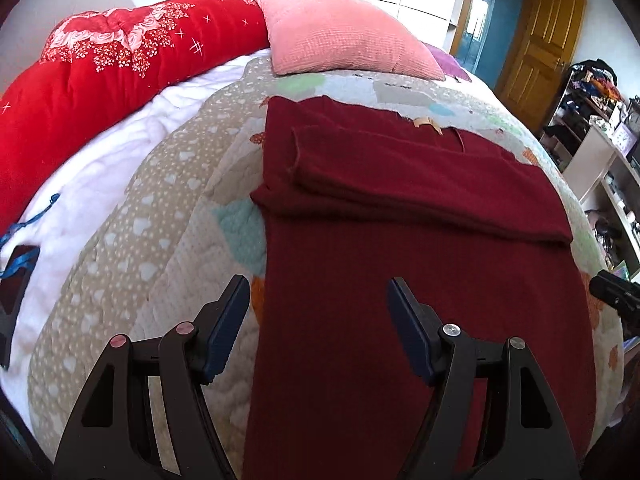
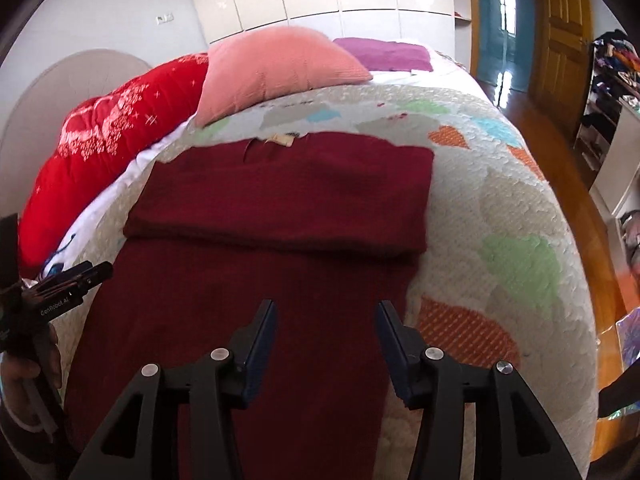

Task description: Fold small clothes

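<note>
on bed, one maroon garment [image 1: 420, 264], two pillows [image 1: 344, 32]

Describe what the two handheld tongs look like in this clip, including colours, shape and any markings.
Both the left tongs and the right tongs are matte black plastic frames with triangular cut-outs, ending in two dark blue ribbed pads. Round silver pivot bolts sit on the right pair; two of the left pair's look pinkish. Seen from the right wrist, the left unit's body carries white lettering.

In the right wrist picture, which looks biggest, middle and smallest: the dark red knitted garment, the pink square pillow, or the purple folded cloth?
1. Dark red knitted garment, though it lies nearest the camera.
2. Pink square pillow.
3. Purple folded cloth, farthest away, so it may really be bigger than it looks.
</note>
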